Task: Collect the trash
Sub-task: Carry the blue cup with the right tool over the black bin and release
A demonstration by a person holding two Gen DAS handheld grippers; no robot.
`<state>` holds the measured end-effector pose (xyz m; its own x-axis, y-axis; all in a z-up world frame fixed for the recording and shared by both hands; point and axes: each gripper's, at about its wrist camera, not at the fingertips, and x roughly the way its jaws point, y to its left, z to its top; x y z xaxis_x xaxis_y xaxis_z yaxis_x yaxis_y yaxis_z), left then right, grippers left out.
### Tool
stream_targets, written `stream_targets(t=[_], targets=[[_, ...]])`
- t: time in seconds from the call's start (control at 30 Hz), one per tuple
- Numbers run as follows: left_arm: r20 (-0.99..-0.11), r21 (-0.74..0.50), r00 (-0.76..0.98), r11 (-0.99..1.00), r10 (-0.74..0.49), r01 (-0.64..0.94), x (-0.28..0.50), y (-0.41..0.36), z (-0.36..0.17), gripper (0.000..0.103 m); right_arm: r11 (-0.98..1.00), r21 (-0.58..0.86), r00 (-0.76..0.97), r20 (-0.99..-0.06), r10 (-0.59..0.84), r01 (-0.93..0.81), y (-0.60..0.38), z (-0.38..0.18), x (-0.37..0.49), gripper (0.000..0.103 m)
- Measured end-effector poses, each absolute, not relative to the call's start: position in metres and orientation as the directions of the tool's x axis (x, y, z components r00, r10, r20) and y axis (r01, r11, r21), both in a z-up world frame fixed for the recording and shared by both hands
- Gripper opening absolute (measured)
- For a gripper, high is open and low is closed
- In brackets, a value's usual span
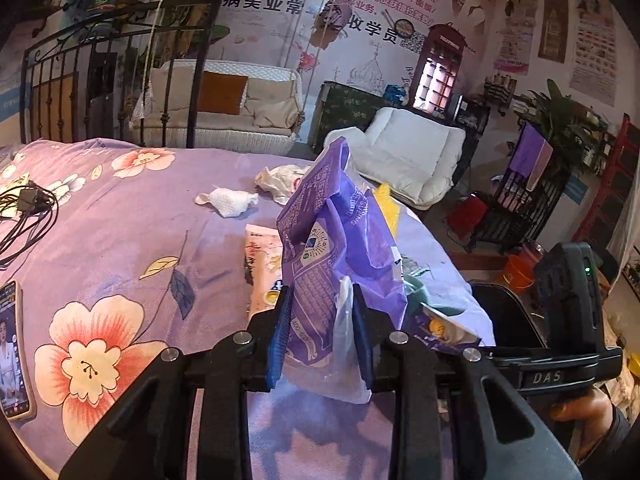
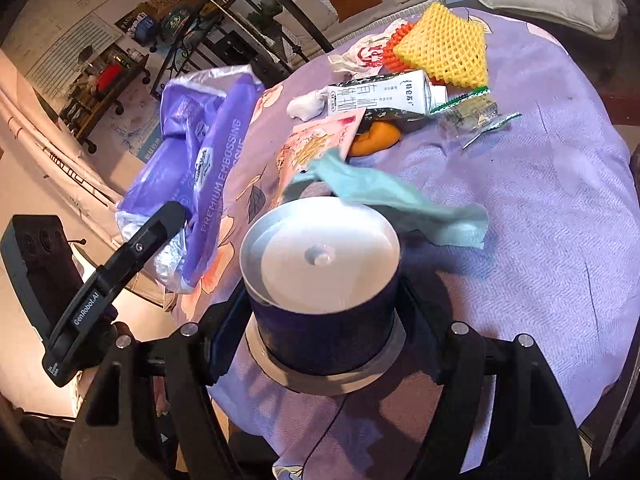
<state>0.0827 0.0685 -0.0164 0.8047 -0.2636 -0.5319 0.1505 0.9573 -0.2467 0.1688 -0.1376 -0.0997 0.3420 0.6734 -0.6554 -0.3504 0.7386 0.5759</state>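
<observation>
- A phone (image 1: pixel 14 350) with a lit screen is seen at the far left of the table (image 2: pixel 560 208), which is covered by a purple flowered cloth (image 1: pixel 120 220).
- A tangle of black cables (image 1: pixel 28 212) lies beyond the phone, near the table's left edge.
- The left gripper (image 1: pixel 320 332) is closed on a purple bag (image 1: pixel 336 240); its blue-padded jaws are pinched on the bag's lower clear plastic end, and the bag is held up above the cloth.
- In the right wrist view the same purple bag (image 2: pixel 208 184) is seen hanging at the table's left edge, with the left gripper (image 2: pixel 160 220) at its lower end.
- A white wad (image 1: pixel 230 202) and a crumpled white bag (image 1: pixel 280 180) lie further back on the cloth.
- A pink packet (image 2: pixel 316 144) lies near the middle of the table, just beside an orange peel (image 2: pixel 376 138).
- A milk carton (image 2: pixel 384 94) lies on its side behind the peel, with a yellow foam net (image 2: pixel 444 50) beyond it.
- The right gripper (image 2: pixel 324 328) is closed on a round tub (image 2: pixel 324 280), the jaws pressed against its dark sides; the tub's white lid faces the camera.
- A teal tissue (image 2: pixel 384 196) is draped just beyond the tub's far rim.
- A clear wrapper with green edges (image 2: pixel 476 114) lies to the right of the carton.
</observation>
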Motion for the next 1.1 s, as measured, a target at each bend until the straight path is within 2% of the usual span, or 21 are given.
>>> stream_targets(t=[0.1, 0.37, 0.5, 0.63, 0.77, 0.9, 1.1], targets=[[-0.529, -0.251, 0.782, 0.941, -0.329, 0.226, 0.086, 0.055, -0.018, 0.030, 0.762, 0.527, 0.364, -0.672, 0.645, -0.376, -0.136, -0.096, 0.162, 0.072], [-0.518, -0.244, 0.790, 0.942, -0.329, 0.232, 0.093, 0.040, -0.017, 0.030, 0.810, 0.438, 0.522, -0.620, 0.586, -0.390, -0.173, -0.064, 0.139, 0.072], [-0.511, -0.247, 0.778, 0.930, -0.365, 0.273, 0.091, 0.024, -0.015, 0.030, 0.859, 0.399, 0.609, -0.607, 0.510, -0.321, -0.212, -0.058, 0.134, 0.072], [-0.515, -0.252, 0.748, 0.908, -0.419, 0.335, 0.095, -0.003, -0.016, 0.030, 0.919, 0.343, 0.690, -0.619, 0.375, -0.192, -0.256, -0.060, 0.132, 0.072], [-0.523, -0.247, 0.708, 0.880, -0.474, 0.406, 0.100, -0.033, -0.019, 0.030, 0.954, 0.298, 0.718, -0.661, 0.221, -0.019, -0.303, -0.074, 0.135, 0.072], [-0.537, -0.256, 0.663, 0.849, -0.522, 0.462, 0.106, -0.063, -0.026, 0.030, 0.962, 0.233, 0.672, -0.736, 0.077, 0.145, -0.345, -0.101, 0.146, 0.072], [-0.565, -0.239, 0.606, 0.814, -0.560, 0.529, 0.118, -0.103, -0.032, 0.030, 0.953, 0.149, 0.521, -0.853, -0.011, 0.264, -0.379, -0.145, 0.166, 0.072]])
